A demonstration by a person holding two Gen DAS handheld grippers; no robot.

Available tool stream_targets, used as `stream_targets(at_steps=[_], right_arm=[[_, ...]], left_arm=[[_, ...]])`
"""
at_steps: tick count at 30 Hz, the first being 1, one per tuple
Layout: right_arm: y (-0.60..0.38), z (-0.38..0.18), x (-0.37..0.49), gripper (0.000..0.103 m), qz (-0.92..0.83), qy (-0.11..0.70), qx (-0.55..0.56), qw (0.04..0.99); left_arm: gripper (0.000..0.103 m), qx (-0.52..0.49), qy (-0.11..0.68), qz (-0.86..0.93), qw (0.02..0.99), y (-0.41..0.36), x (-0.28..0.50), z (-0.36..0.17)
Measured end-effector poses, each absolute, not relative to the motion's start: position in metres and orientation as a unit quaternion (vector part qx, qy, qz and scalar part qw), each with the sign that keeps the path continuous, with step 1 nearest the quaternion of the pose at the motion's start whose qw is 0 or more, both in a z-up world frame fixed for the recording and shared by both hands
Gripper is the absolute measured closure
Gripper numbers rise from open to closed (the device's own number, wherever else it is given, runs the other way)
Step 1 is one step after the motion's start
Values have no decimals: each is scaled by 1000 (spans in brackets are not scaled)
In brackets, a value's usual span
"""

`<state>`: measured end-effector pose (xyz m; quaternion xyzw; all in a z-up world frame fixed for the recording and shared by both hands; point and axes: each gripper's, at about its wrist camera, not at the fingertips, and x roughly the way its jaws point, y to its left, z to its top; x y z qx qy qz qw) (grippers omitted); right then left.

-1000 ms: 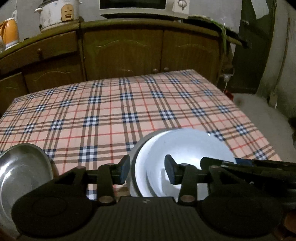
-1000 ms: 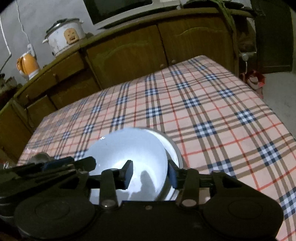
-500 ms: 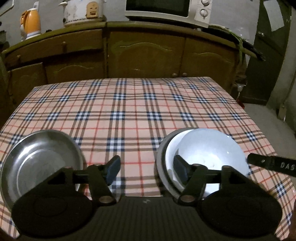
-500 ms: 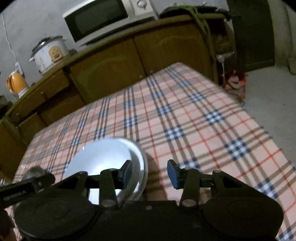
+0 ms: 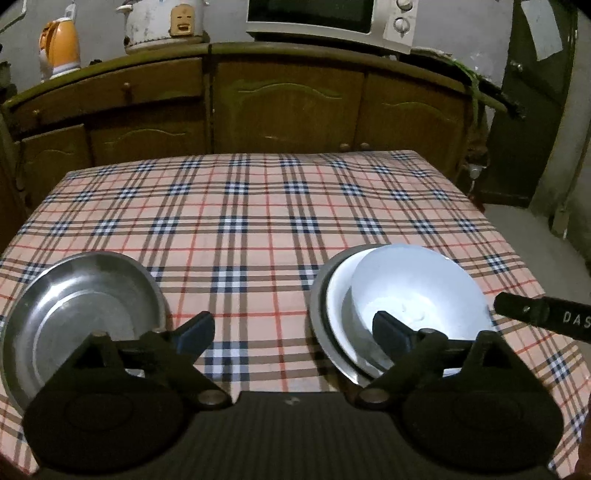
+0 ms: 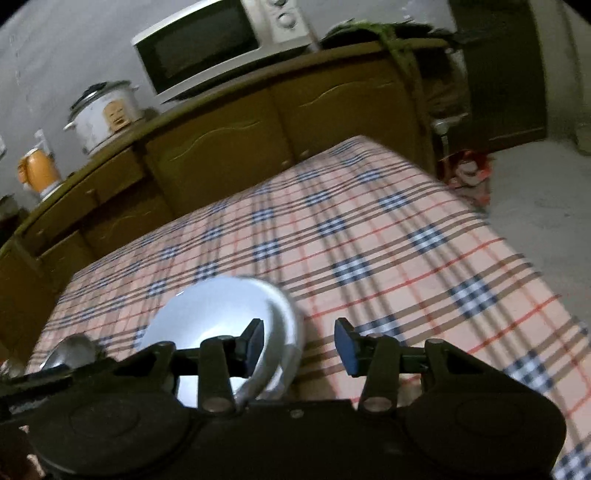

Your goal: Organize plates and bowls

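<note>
While left claw opens — nothing between; white bowl nested in plates.

2 steel plates; 1 white plate; 1 bowl

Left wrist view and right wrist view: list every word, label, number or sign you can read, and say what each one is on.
"DAS" – white letters on the black bar at the right edge of the left wrist view; the rest is cut off by the frame.
Microwave dial markings: too small to read.
Rice cooker front sticker: a picture, no legible words.
Paper on the dark door: nothing readable.
Right wrist view: blurred, nothing legible.
</note>
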<state>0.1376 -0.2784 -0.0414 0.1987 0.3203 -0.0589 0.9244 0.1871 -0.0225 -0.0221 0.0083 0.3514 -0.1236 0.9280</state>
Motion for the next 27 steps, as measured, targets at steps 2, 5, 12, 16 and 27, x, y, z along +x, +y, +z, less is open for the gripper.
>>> stream_targets(at_steps=[2, 5, 12, 16, 27], right_arm=[[-282, -45, 139, 49, -74, 332, 192, 920], [-282, -55, 142, 49, -64, 348, 201, 913], [-273, -64, 147, 51, -50, 359, 195, 911], [-275, -66, 149, 51, -37, 365, 206, 907], [-277, -56, 142, 39, -56, 350, 185, 916]], left_arm=[[7, 7, 351, -122, 928, -25, 187, -23], [4, 7, 351, -126, 928, -27, 185, -25], [3, 4, 349, -123, 929, -26, 185, -24], [2, 3, 349, -125, 929, -30, 185, -25], [0, 7, 350, -117, 929, -27, 186, -26]])
